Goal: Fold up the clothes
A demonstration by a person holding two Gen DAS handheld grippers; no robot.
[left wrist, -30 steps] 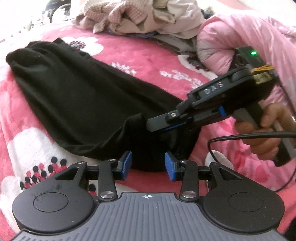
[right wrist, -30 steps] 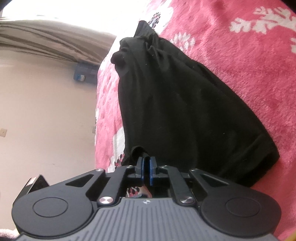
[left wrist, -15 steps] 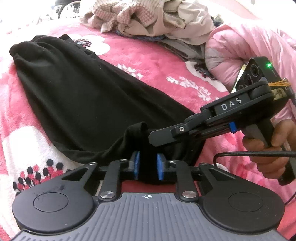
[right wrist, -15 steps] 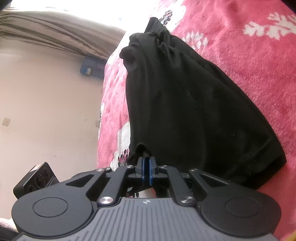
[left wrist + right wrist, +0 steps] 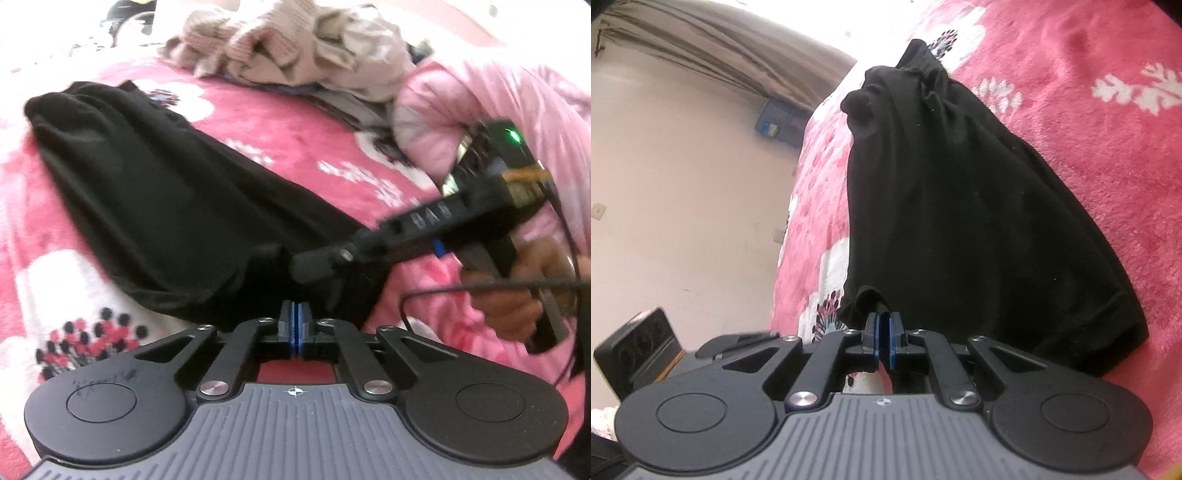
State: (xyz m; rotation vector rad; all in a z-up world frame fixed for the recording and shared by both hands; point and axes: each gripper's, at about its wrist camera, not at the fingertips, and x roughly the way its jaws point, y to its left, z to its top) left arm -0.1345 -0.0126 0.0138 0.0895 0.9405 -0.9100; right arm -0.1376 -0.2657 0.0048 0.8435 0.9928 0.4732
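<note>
Two claws, left and right, pinch my garment's near hem; its length runs straight away from them.

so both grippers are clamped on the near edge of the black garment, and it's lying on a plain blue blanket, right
Not blue or plain. The left wrist view shows the black garment on a pink blanket with white flower prints. The left gripper and right gripper do pinch its near edge.
</note>
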